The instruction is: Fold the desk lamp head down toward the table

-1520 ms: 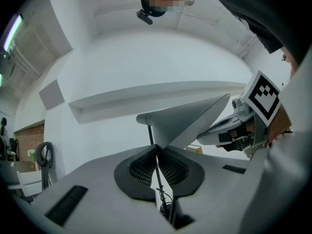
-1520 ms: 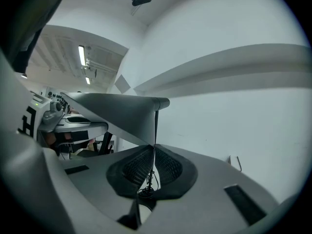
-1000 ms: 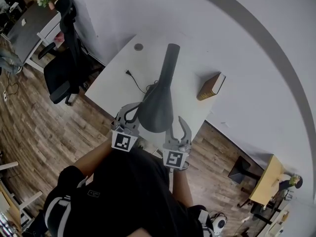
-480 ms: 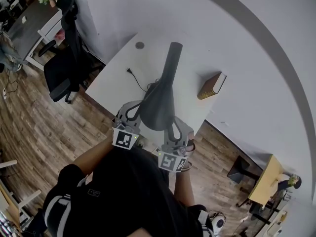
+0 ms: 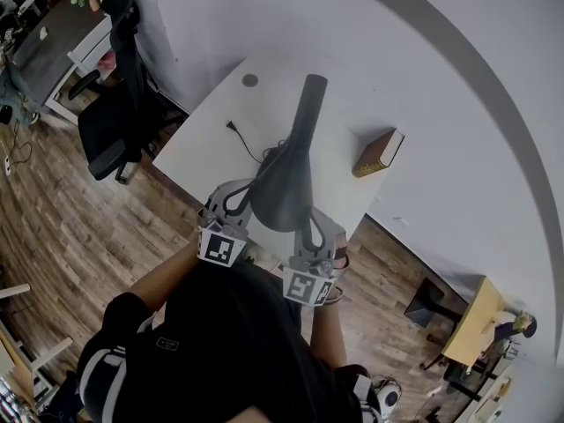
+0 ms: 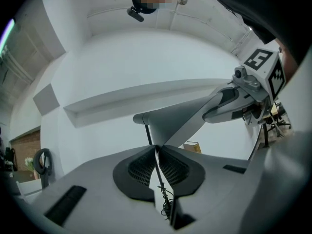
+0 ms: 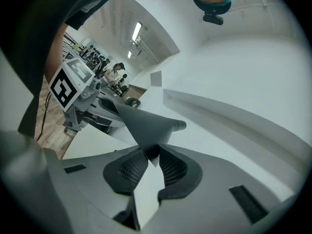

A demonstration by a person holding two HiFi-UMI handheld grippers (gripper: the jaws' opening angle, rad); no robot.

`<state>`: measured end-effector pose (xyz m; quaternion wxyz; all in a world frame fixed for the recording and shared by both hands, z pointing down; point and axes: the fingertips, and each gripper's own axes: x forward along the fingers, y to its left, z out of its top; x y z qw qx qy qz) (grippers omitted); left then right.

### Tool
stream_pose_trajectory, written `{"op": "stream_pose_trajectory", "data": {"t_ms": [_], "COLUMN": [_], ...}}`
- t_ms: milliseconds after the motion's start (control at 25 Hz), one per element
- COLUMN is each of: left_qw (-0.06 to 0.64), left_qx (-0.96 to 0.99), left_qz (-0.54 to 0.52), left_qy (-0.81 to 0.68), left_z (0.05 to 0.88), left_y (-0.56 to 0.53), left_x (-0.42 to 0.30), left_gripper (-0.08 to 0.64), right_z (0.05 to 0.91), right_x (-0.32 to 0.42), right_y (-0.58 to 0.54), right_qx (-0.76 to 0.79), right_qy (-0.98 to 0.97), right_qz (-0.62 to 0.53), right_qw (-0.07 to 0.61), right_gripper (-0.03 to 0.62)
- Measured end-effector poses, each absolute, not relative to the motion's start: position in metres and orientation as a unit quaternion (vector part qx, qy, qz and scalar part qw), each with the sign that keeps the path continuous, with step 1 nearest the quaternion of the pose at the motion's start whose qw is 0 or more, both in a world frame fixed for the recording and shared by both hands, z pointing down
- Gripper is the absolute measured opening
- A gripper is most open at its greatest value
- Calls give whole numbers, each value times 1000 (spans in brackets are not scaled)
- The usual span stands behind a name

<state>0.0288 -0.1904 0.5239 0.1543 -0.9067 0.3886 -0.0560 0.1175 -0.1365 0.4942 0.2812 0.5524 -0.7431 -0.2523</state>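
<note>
Table (image 5: 201, 148); one lamp (image 5: 282, 192); one book (image 5: 379, 152)

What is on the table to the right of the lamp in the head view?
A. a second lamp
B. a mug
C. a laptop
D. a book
D: a book with a brown cover sits on the table, apart from the lamp, near the wall.

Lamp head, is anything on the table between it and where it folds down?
Nothing visible blocks it. The black cord lies on the table left of the lamp head, and the book sits well to the right. The tabletop directly beneath is hidden.
</note>
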Motion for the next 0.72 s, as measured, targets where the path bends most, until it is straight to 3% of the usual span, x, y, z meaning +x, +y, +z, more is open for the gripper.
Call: {"op": "stream_pose_trajectory", "data": {"t_ms": [120,200,320,720], "left_qw": [150,148,163,336], "left_qx": [-914,-920,-928,-896], "left_qz": [-62,-67,-79,-147], "left_qy": [372,357,325,252], "left_z": [529,531,528,495], "left_y": [-184,-177,-164,-132], "left_x": [25,22,20,34], "left_gripper": [48,127,160,202], "right_z": [495,495,495,496], "right_x": [118,118,117,118], "right_y": [-138,-137,-137,-136], "right_qx": [552,553,553,552], "right_qy": [-744,-744,-745,-745], "right_qz": [-251,-249,-249,-250], "right_qw": [281,280,278,278], "right_gripper": [83,83,83,83]}}
